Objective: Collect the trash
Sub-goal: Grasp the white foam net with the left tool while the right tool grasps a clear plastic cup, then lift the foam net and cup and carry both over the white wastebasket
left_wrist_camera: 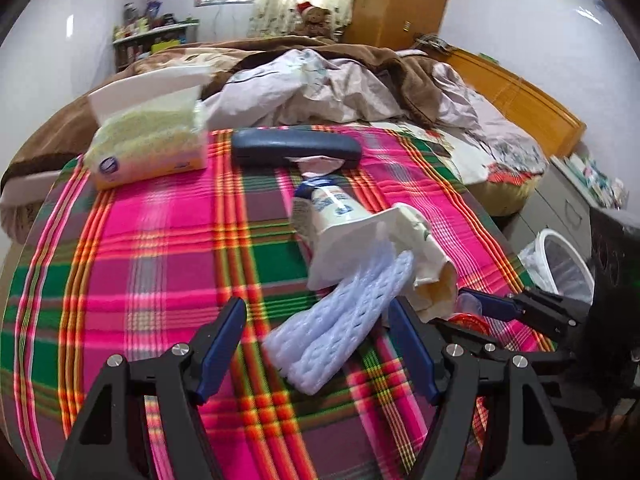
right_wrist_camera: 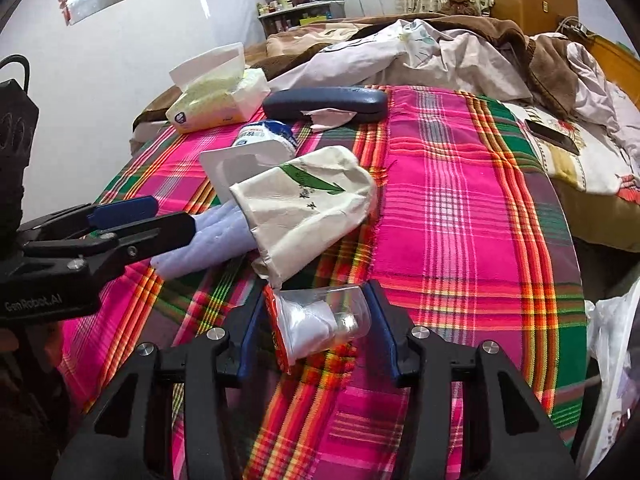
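Left gripper (left_wrist_camera: 316, 344) jaws wide, right gripper (right_wrist_camera: 314, 322) straddling clear cup (right_wrist_camera: 340, 314)

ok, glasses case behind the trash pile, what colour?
Dark navy blue glasses case, plain, no pattern. Clearest in the right wrist view.

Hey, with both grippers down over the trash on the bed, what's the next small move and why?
Probably close the right gripper on the clear plastic cup: the cup lies between its blue fingers, which do not clearly press it yet. The left gripper stands open around the white foam net, so it could close next.
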`<state>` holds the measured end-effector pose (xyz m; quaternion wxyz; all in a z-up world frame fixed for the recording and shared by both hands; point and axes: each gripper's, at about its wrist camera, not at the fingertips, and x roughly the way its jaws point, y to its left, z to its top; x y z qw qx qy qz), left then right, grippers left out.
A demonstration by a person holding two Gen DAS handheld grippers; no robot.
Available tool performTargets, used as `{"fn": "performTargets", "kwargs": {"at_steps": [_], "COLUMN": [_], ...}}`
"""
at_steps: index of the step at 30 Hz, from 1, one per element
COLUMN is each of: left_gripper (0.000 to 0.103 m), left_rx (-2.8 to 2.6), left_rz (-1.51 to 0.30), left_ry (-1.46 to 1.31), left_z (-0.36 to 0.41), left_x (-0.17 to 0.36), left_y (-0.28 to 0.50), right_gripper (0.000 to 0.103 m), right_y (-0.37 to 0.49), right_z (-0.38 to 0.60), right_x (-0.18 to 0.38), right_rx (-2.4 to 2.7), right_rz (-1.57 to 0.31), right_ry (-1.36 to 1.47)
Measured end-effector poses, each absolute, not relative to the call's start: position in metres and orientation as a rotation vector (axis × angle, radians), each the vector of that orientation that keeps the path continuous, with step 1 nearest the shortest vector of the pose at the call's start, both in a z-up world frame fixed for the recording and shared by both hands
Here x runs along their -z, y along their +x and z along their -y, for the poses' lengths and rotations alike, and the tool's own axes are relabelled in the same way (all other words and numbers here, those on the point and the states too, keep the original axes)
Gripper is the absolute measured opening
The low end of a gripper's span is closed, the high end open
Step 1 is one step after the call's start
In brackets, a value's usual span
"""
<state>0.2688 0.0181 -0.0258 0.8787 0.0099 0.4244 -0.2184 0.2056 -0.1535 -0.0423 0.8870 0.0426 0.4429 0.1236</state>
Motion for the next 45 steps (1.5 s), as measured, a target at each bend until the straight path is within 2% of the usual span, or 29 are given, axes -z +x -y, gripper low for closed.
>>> {"fn": "performTargets", "kwargs": {"at_steps": [11, 18, 24, 28, 31, 45], "left_gripper": [0.075, 0.074, 0.058, 0.038, 0.033, 0.031], "left_rx": [0.455, 0.465, 0.477, 0.481, 0.469, 0.455], "left_rz": [-0.917, -0.968, -0.970, -0.975, -0.975, -0.943], "left_ry": [0.156, 0.126, 0.145, 0.123, 0.117, 0.038], "left_z": [0.008, 0.009, 0.018, 0.019, 0.020, 0.014], "left_x": [0.040, 0.048, 0.047, 0.045, 0.044, 0.031], "left_y": [0.276, 0.280, 0.276, 0.275, 0.271, 0.234], "right_gripper": [0.049, 0.049, 0.049, 0.049, 0.049, 0.049], "right_y": [0.196, 0.188, 0.185, 0.184, 0.181, 0.166], "right_z": [0.179, 0.193, 0.196, 0.199, 0.202, 0.203], "right_x": [0.043, 0.042, 0.042, 0.042, 0.042, 0.028], "right_rx": [-0.191, -0.152, -0.144, -0.145, -0.145, -0.147], "right_rz": [-0.922, -0.914, -0.909, -0.906, -0.903, -0.848], "right_ry": [0.136, 0.166, 0.180, 0.183, 0.188, 0.187]}}
